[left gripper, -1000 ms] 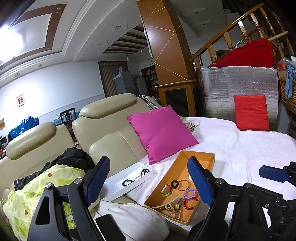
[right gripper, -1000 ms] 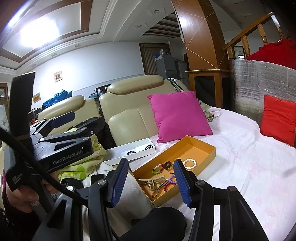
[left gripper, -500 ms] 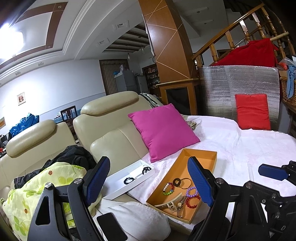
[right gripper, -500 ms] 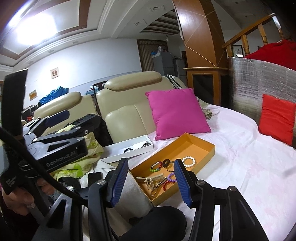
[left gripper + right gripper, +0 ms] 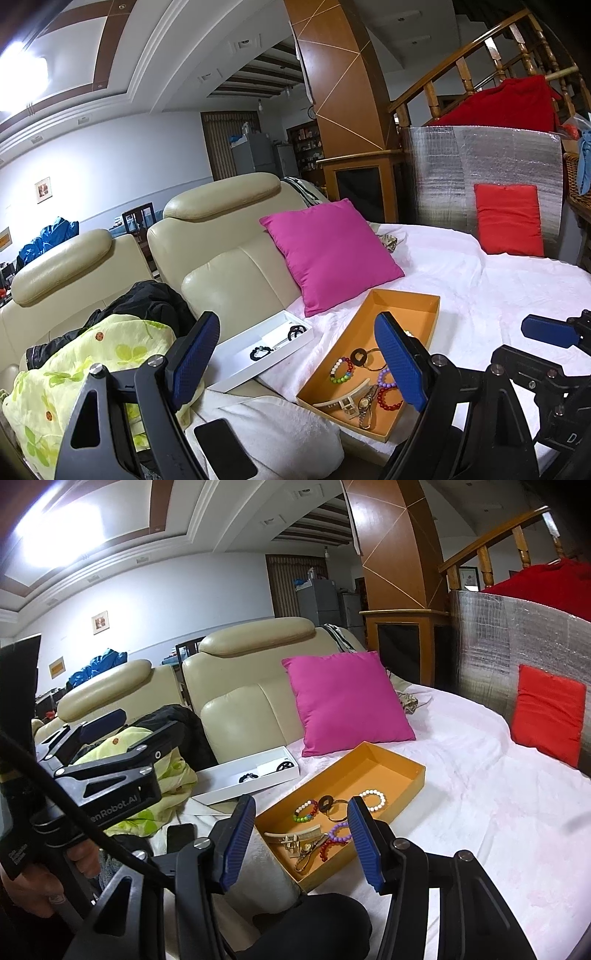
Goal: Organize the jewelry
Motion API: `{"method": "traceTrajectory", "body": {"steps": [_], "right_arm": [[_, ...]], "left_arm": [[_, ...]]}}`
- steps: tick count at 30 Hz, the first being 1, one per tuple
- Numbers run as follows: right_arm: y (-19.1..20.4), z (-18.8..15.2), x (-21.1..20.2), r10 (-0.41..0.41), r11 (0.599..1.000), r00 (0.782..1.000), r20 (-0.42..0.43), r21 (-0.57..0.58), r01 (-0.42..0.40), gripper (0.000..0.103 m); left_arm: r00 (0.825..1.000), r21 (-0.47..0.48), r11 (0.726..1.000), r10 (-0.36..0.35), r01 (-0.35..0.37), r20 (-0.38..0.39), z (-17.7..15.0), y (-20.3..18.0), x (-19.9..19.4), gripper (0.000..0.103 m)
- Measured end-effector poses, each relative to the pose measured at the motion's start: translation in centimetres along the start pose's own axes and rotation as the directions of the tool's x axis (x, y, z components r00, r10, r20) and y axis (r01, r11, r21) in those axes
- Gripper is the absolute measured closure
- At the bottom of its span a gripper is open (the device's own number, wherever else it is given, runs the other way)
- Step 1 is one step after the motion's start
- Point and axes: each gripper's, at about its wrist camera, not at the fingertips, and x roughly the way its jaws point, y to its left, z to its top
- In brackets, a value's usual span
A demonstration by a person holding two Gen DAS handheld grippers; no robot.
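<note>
An orange tray (image 5: 406, 302) (image 5: 391, 755) lies on the white bed cover. It holds several bracelets, a watch (image 5: 364, 404) and a beige hair clip (image 5: 291, 834). A white box (image 5: 240, 363) (image 5: 229, 788) with two dark bracelets sits left of it on the sofa seat. My left gripper (image 5: 295, 362) is open and empty, held above and in front of both containers. My right gripper (image 5: 301, 843) is open and empty, just in front of the tray's near end.
A pink cushion (image 5: 332, 254) leans on the beige sofa behind the tray. A red cushion (image 5: 509, 219) stands at the far right. A black phone (image 5: 223, 448) lies on a white pillow near the left gripper. A yellow-green blanket (image 5: 74, 362) is piled at left.
Both grippers have drifted slightly; the tray and box sit a little lower and to the right in the views. Both stay open and empty.
</note>
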Motion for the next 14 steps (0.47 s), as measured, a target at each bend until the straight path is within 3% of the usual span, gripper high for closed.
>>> {"method": "traceTrajectory", "body": {"steps": [14], "right_arm": [[-0.7,0.4,2.9,0.006,1.0,1.0,-0.031,0.006,-0.006,0.047]], "left_arm": [[1.0,0.0,1.0,-0.008,0.008,-0.014,-0.4,-0.5,2.6,0.017]]}}
